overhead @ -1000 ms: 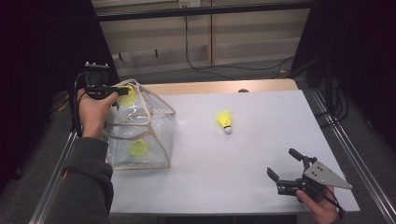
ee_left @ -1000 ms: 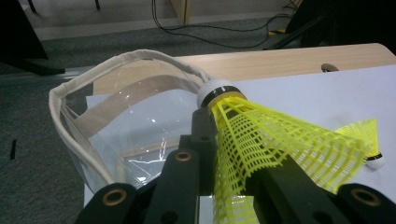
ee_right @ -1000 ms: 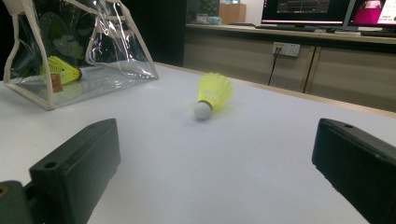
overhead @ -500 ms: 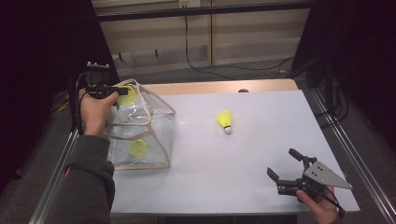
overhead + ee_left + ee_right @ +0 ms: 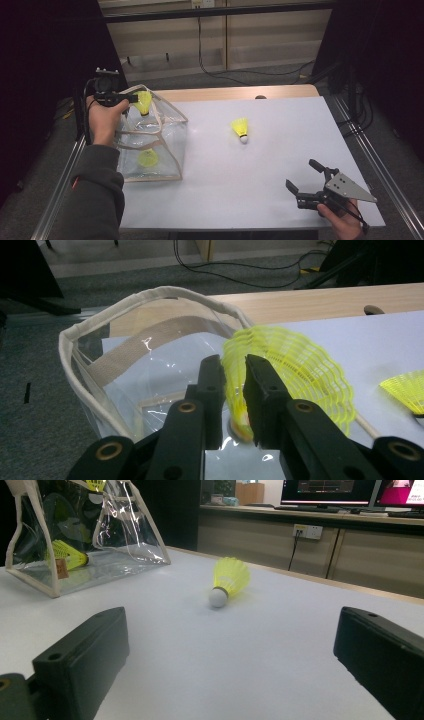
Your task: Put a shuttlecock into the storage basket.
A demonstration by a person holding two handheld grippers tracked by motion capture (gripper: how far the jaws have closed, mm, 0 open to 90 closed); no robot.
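Over the open mouth of the clear bag (image 5: 150, 145), at the left edge of the white surface (image 5: 260, 170), the left claw (image 5: 234, 390) has a yellow shuttlecock (image 5: 295, 370) between its jaws, which have just been opening a little; whether the pads still press its skirt is hard to tell, though they look in contact. A second shuttlecock (image 5: 147, 158) lies on the bag's floor, and a third shuttlecock (image 5: 240, 129) lies on the open surface, well apart from the bag. Near the front right corner the right claw (image 5: 301, 179) stands wide open and empty, its jaws pointed toward the third shuttlecock.
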